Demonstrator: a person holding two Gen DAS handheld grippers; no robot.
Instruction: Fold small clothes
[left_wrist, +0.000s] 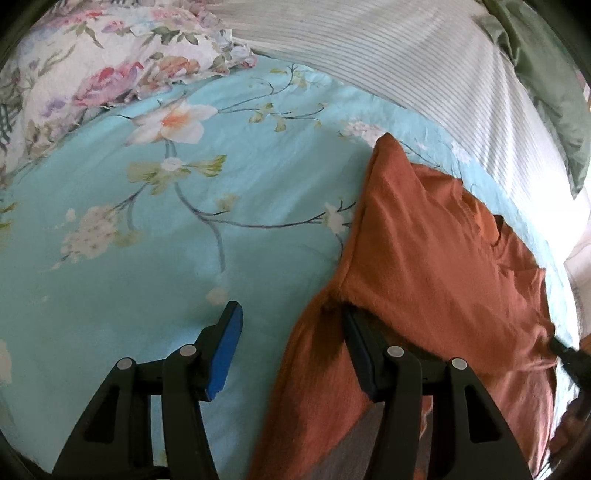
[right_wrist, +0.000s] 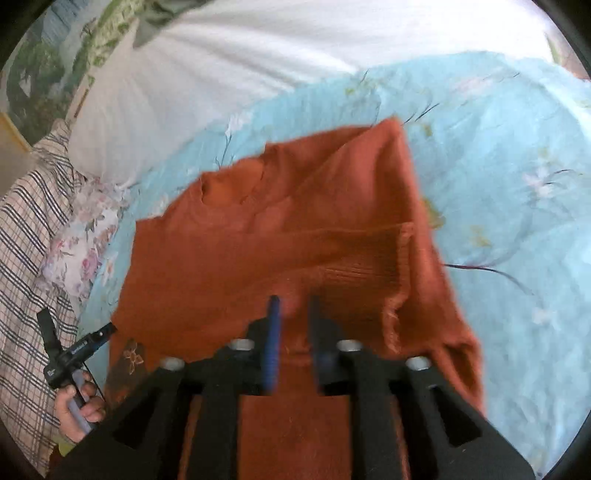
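The rust-orange knit garment lies partly folded on the turquoise floral bedsheet, soft, light and floppy; best taken by a hem or corner. The right gripper stands narrowly parted over it, nothing pinched. The left gripper gapes half-wide, one finger under the cloth's edge. No containers in sight

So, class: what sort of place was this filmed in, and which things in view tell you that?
Most likely a bedroom, with work done on a bed. A turquoise floral bedsheet covers the surface, a flowered pillow lies at its edge, and a striped white duvet is bunched behind the rust-orange garment.
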